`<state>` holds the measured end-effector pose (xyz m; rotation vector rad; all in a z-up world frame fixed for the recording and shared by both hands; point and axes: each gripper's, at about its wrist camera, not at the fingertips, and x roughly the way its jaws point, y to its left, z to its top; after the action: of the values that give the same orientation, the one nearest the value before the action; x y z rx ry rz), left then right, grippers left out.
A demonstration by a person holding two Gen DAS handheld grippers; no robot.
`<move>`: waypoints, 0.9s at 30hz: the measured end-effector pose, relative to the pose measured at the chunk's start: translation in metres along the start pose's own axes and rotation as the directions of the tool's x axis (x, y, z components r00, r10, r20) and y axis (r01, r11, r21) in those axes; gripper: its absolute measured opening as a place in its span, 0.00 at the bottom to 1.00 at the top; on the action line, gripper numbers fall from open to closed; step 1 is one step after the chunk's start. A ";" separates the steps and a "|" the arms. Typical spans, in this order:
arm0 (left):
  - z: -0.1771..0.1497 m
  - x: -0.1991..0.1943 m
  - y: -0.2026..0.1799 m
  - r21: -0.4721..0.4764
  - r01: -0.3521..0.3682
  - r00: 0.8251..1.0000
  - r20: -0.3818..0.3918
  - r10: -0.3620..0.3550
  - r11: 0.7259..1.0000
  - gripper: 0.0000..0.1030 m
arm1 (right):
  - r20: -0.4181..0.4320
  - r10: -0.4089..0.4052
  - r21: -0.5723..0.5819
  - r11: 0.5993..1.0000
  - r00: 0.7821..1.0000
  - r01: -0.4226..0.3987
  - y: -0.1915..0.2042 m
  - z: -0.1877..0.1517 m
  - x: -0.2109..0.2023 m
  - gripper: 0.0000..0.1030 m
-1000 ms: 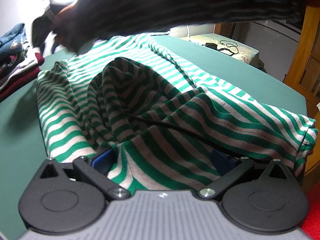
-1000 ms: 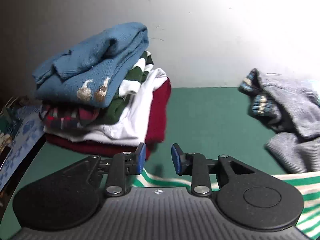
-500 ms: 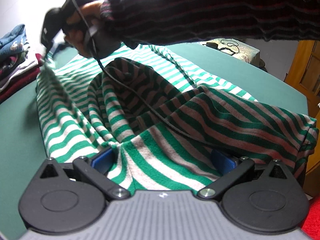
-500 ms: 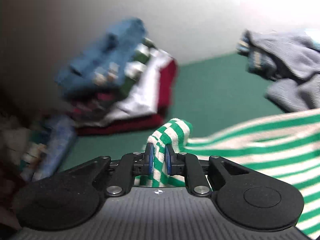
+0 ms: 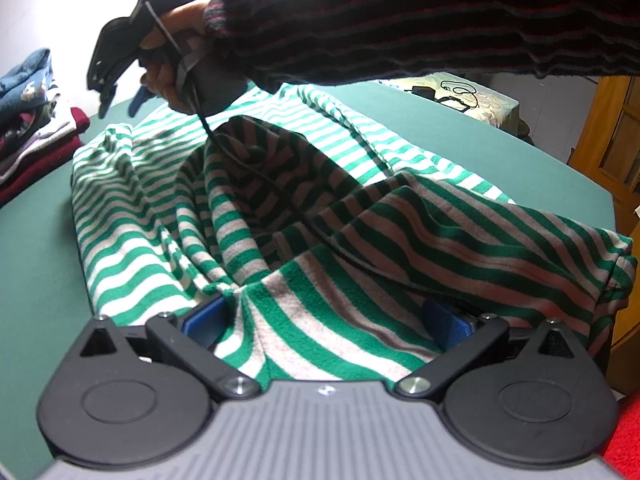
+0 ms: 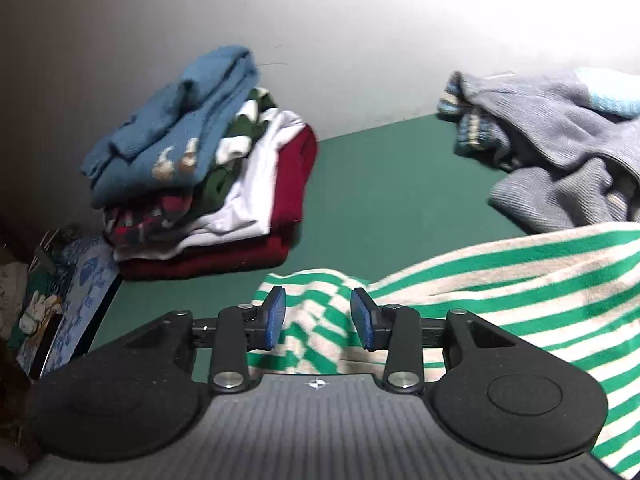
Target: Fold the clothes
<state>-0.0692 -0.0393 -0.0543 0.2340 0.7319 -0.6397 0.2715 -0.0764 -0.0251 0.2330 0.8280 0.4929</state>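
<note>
Striped garment (image 5: pixel 304 216): a green-and-white top is seen spread and rumpled on the green table (image 5: pixel 36 248), with a deep hollow sunk at its middle; in the right wrist view a bunched corner (image 6: pixel 316 308) is seen at 6 o'clock.
Left gripper (image 5: pixel 324 320): the jaws are spread wide, and the near hem is bunched up between the blue pads (image 5: pixel 204 318) (whether the cloth is pressed cannot be told).
Right gripper (image 6: pixel 318 316): the jaws have just been opening and are parted about halfway; the striped corner lies between them, and no pad is seen pressing on it.
Right hand (image 5: pixel 168 52): it is seen at 10 o'clock in the left wrist view, raised above the far edge of the garment, a dark striped sleeve (image 5: pixel 420 20) stretching across the top.
Folded stack (image 6: pixel 200 168): it is placed at 10 o'clock in the right wrist view, a blue knit on top and dark red at the bottom.
Grey heap (image 6: pixel 560 152): unfolded clothes are left at 2 o'clock, just beyond the striped cloth.
</note>
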 end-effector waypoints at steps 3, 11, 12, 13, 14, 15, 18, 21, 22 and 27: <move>0.000 0.000 0.000 0.001 0.000 1.000 0.000 0.000 1.000 0.99 | -0.035 -0.039 -0.009 0.999 0.999 0.039 0.005 -0.001 0.013 0.26; 0.000 0.000 0.000 -0.002 -0.001 1.000 0.001 0.001 1.000 0.99 | 0.093 0.168 0.049 0.984 0.981 -0.173 -0.002 0.008 -0.003 0.07; 0.000 0.000 0.000 -0.001 -0.001 1.000 0.000 0.001 1.000 0.99 | 0.098 0.180 0.055 0.981 0.979 -0.186 -0.005 0.010 -0.001 0.07; 0.000 0.000 0.000 0.000 -0.001 1.000 0.000 0.001 1.000 0.99 | 0.063 0.137 0.081 0.987 0.989 -0.142 -0.011 0.011 0.007 0.07; 0.000 0.000 0.000 0.000 -0.002 1.000 0.000 0.002 1.000 0.99 | 0.038 0.105 0.097 0.989 0.994 -0.109 -0.017 0.011 0.014 0.07; 0.000 0.000 0.000 0.000 -0.002 1.000 0.000 0.002 1.000 0.99 | 0.014 0.076 0.112 0.991 0.997 -0.077 -0.023 0.010 0.021 0.07; -0.001 0.000 0.000 0.001 -0.003 1.000 0.000 0.003 1.000 0.99 | 0.018 -0.009 0.148 0.989 1.000 0.007 -0.037 0.008 0.025 0.04; -0.001 0.000 0.000 0.001 -0.004 1.000 0.000 0.004 1.000 0.99 | 0.043 -0.048 0.136 0.990 0.998 0.042 -0.041 0.007 0.016 0.07; -0.001 0.000 0.000 0.001 -0.004 1.000 0.001 0.004 1.000 0.99 | 0.056 -0.038 0.114 0.993 0.998 0.031 -0.038 0.007 0.009 0.08; -0.001 0.001 -0.001 0.003 -0.006 1.000 0.000 0.006 1.000 0.99 | -0.014 0.025 0.030 0.999 1.000 -0.024 -0.013 0.002 0.007 0.38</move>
<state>-0.0700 -0.0397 -0.0556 0.2389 0.7305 -0.6354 0.2810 -0.0835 -0.0337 0.2672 0.8479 0.5062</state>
